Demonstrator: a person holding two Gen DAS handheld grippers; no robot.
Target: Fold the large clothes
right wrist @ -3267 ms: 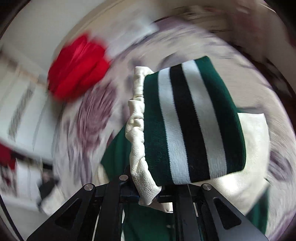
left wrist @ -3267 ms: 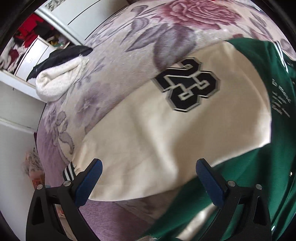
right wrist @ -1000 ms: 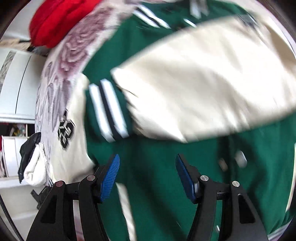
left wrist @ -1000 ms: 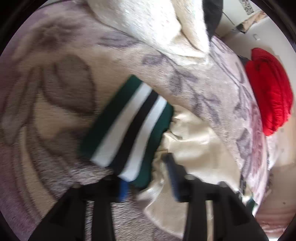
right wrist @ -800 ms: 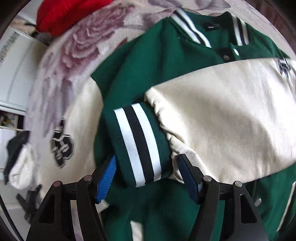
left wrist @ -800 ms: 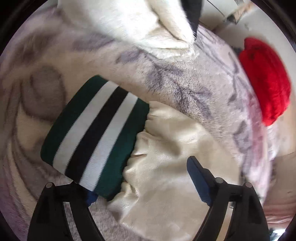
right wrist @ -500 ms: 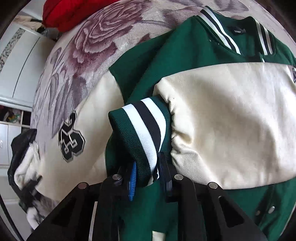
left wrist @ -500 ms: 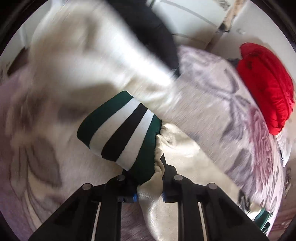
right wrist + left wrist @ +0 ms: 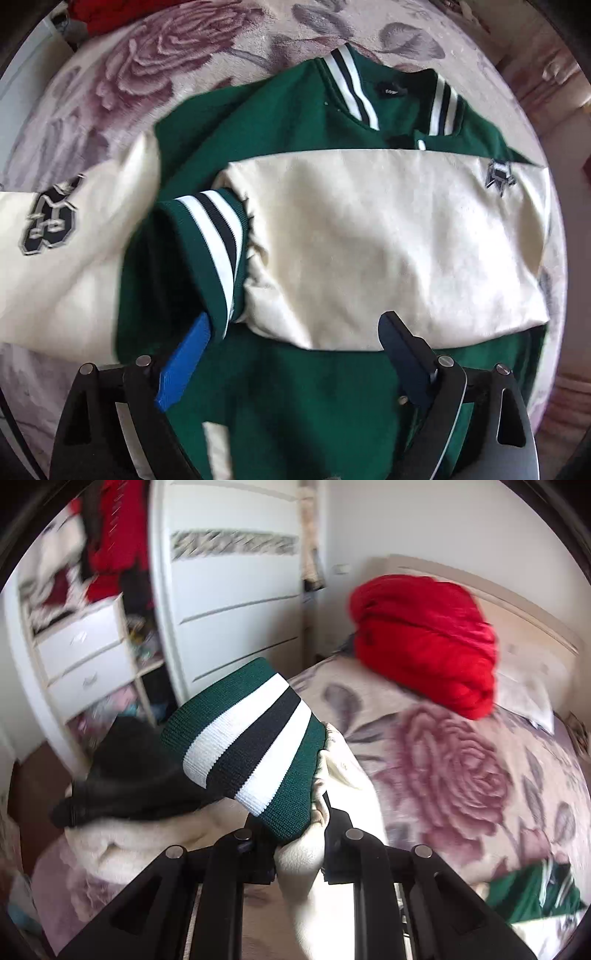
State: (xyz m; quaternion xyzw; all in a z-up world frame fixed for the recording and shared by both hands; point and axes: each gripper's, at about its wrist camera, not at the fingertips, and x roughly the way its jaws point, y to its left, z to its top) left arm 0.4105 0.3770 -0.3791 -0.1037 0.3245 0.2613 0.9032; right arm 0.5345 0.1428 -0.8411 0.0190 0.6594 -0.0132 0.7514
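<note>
A green varsity jacket with cream sleeves lies on the floral bed cover. One cream sleeve is folded across the chest, its striped cuff at the left. My right gripper is open just above the jacket, its left pad beside that cuff. My left gripper is shut on the other sleeve at its striped cuff and holds it lifted above the bed. That sleeve, with a number patch, shows at the left of the right wrist view.
A red bundle lies at the head of the bed by the headboard. A black and cream garment lies at the bed's left edge. A white wardrobe and open shelves stand beyond it.
My left gripper closed on the left sleeve's cuff and lifted it off the bed. My right gripper let go of the folded sleeve's cuff and opened, drawing back a little.
</note>
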